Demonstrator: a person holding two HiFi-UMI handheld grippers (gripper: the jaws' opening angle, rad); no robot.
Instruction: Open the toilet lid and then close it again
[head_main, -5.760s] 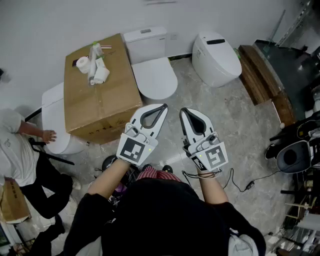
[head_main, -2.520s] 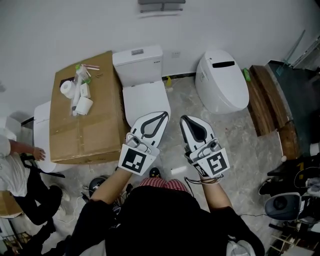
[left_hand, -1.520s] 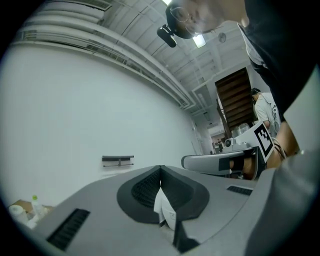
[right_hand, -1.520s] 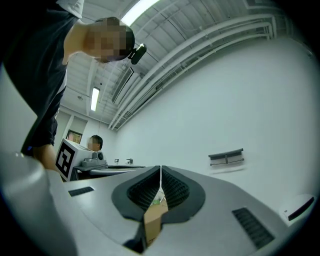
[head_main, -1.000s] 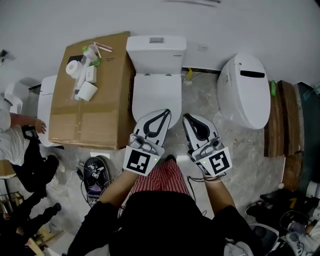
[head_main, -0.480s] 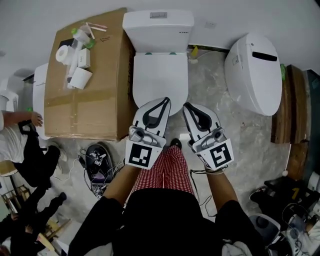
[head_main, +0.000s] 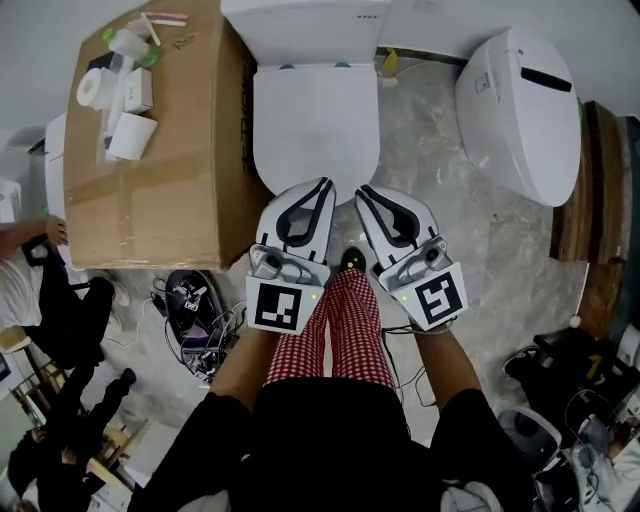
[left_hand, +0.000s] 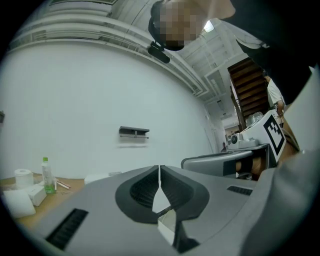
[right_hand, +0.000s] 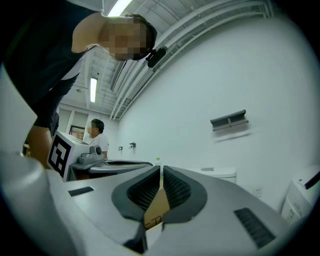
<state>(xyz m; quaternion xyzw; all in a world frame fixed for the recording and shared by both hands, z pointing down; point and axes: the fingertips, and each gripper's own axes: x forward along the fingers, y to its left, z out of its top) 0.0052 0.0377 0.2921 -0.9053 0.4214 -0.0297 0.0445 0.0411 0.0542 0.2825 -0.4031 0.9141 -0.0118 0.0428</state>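
Note:
The white toilet stands against the wall with its lid down; its tank is behind it. In the head view both grippers are held side by side just in front of the lid's front edge. My left gripper is shut, with nothing between its jaws. My right gripper is also shut and empty. Both point level at the toilet. Whether either tip touches the lid I cannot tell. In the left gripper view the left gripper's jaws meet; in the right gripper view the right gripper's jaws meet, with the tank beyond.
A large cardboard box stands close on the toilet's left, with paper rolls and a bottle on top. A second white toilet is at the right, and wooden planks beyond it. Cables lie on the floor. A person crouches at the left.
Both grippers have sunk lower and come closer to the toilet's front edge, still shut. The toilet and box have shifted up the head view. The lid has stayed down.

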